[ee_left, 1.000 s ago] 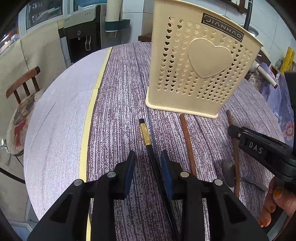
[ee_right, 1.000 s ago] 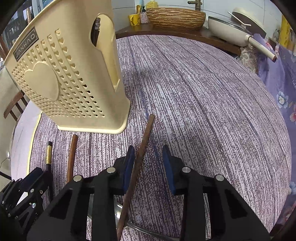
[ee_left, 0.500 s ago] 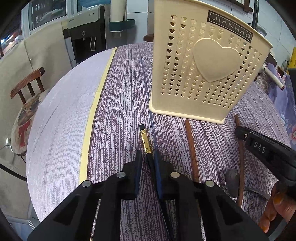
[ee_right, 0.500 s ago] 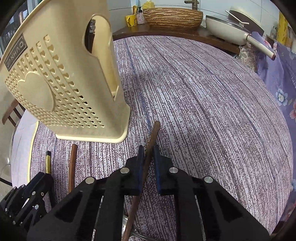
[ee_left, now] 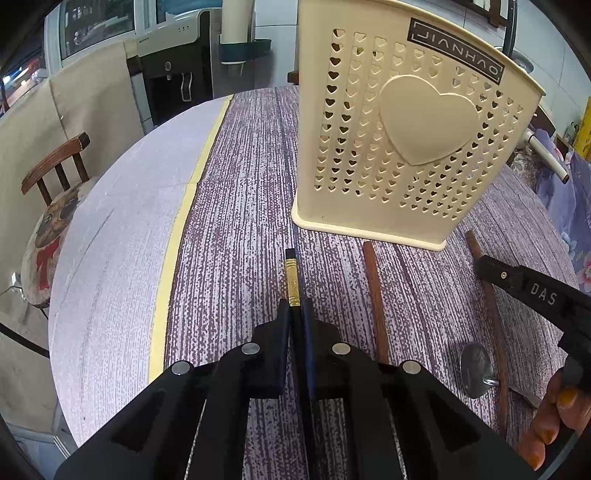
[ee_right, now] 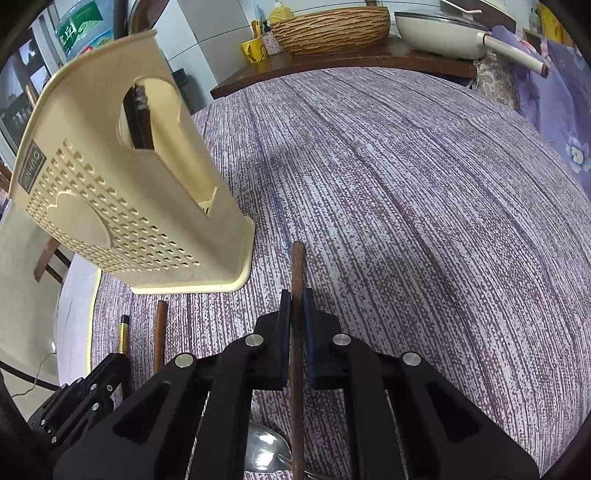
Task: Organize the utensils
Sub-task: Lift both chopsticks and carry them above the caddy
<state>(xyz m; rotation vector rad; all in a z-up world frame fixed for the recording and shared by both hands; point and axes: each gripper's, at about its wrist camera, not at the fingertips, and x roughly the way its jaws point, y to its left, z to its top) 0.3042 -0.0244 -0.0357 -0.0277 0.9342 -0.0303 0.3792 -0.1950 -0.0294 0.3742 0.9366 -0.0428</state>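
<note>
My left gripper (ee_left: 295,308) is shut on a black chopstick with a gold band (ee_left: 291,275) that lies on the purple-striped tablecloth. My right gripper (ee_right: 295,299) is shut on a brown wooden chopstick (ee_right: 297,264), whose tip points away from me. A second brown chopstick (ee_left: 375,291) lies loose between the two grippers. The cream utensil holder (ee_left: 410,125) with heart-shaped holes stands upright just beyond the chopsticks; dark sticks show through its side opening (ee_right: 142,122). A metal spoon (ee_left: 476,373) lies beside the right-hand chopstick.
The round table (ee_left: 122,236) has a yellow stripe where the cloth ends. A wooden chair (ee_left: 55,162) stands to the left. A sideboard at the back holds a woven basket (ee_right: 332,29) and a pan (ee_right: 447,33). A person's hand (ee_left: 557,417) holds the right gripper.
Both grippers went from open to shut, the left on the black chopstick, the right on the brown one. The right gripper rolled, so its chopstick now looks straight ahead.
</note>
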